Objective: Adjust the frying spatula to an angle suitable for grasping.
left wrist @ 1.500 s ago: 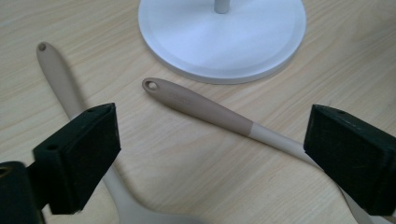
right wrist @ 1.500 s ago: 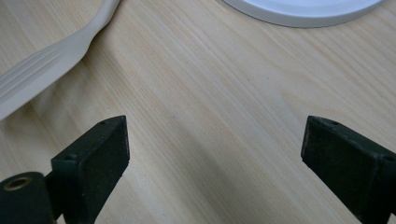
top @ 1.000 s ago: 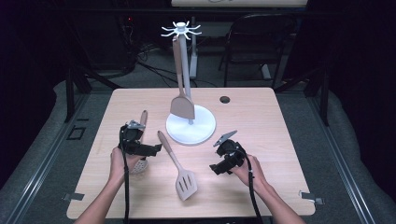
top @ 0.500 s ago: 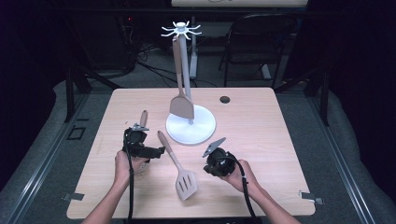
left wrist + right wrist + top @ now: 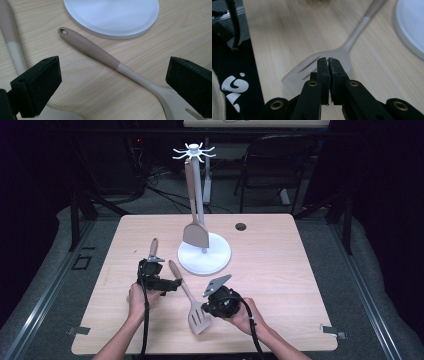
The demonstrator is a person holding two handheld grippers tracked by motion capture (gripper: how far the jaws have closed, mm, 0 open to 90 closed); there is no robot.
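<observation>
The slotted spatula (image 5: 187, 292) lies flat near the middle of the table (image 5: 280, 270), with bare wood to its right. The right gripper (image 5: 209, 309) is pressed shut, empty, by its blade. The left gripper (image 5: 172, 284) stands wide open over its handle, beside the white stand base (image 5: 220, 260).

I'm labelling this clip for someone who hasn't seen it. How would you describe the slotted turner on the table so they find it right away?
Start at the round white stand base in the middle of the wooden table. Just in front of it, toward the person, the slotted turner lies flat between the two hands. Unlike the solid turner hanging on the stand, its pale blade has slots and its brown handle points toward the base.
</observation>
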